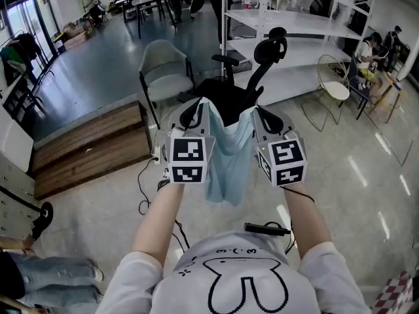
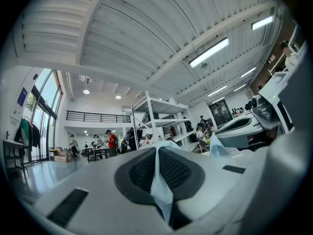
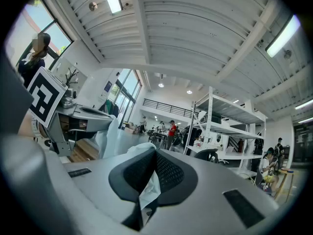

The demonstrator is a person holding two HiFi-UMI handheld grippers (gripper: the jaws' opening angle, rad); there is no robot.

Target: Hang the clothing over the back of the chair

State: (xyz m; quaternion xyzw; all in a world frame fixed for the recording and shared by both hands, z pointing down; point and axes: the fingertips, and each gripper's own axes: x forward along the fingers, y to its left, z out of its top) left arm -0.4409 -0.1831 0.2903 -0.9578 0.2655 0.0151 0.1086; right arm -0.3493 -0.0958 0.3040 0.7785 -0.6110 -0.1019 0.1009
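A light blue garment (image 1: 229, 165) hangs slack between my two grippers, held up at chest height. My left gripper (image 1: 194, 112) is shut on the garment's left top edge, and the blue cloth (image 2: 160, 180) shows pinched between its black pads. My right gripper (image 1: 260, 114) is shut on the right top edge, with cloth (image 3: 146, 192) bunched between its pads. Both grippers point level. Just beyond them stands a black office chair (image 1: 226, 93) with a tall headrest (image 1: 270, 48); the garment hides its seat front.
A grey shell chair (image 1: 165, 70) stands left of the office chair. White shelving (image 1: 294, 25) rises behind, with a wire chair (image 1: 332, 87) to the right. A low wooden platform (image 1: 91, 146) lies left. Cables (image 1: 145, 182) trail on the floor. People work at far tables.
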